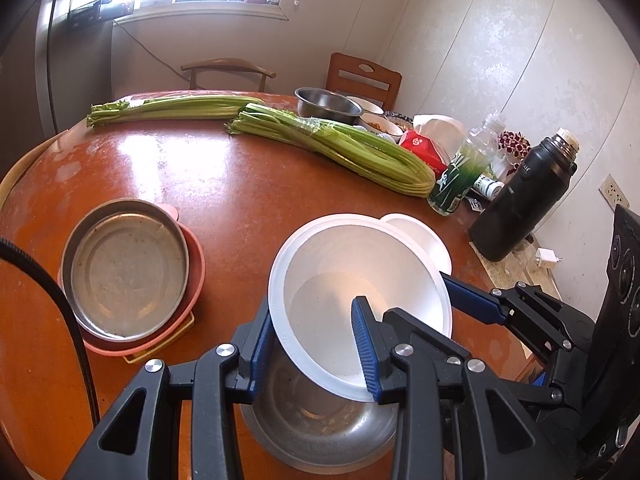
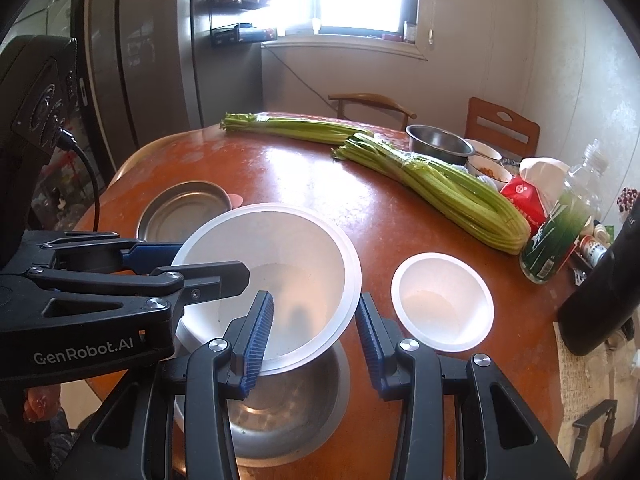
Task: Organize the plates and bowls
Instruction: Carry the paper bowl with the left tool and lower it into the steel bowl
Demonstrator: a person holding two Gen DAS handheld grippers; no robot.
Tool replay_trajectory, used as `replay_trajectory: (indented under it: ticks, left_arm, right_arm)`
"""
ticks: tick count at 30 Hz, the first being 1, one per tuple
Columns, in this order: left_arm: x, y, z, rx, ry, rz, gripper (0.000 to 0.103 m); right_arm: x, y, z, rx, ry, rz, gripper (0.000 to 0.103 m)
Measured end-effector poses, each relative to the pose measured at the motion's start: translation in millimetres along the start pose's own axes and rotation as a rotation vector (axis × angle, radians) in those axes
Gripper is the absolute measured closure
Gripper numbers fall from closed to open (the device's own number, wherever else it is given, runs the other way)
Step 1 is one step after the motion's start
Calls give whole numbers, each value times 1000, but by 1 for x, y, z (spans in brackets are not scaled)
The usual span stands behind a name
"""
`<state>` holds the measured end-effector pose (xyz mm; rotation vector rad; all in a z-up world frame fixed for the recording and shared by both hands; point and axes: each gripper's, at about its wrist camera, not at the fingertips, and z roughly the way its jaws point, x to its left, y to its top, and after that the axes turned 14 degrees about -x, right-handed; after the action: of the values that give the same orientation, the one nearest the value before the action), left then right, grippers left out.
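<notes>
Large white bowl clamped in both claws, above steel bowl

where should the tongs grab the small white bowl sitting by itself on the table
Take the small white bowl by its thin flared rim, coming from above on the near edge, one finger inside and one outside. It sits upright and open, apart from the big white bowl, so that rim is free.

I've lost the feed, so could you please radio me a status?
Left gripper and right gripper shut on large white bowl. Steel bowl directly beneath. Nothing blocking.
</notes>
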<state>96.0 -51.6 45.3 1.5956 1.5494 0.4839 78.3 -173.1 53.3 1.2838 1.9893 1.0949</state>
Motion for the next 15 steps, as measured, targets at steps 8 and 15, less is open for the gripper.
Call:
replay_trajectory:
  ticks: [8, 15]
  left_arm:
    - [0, -8, -3, 15, 8, 4, 66]
    - [-1, -18, 1, 36, 10, 6, 66]
  right_arm:
    - [3, -12, -3, 15, 15, 4, 58]
    - [4, -23, -3, 31, 22, 6, 58]
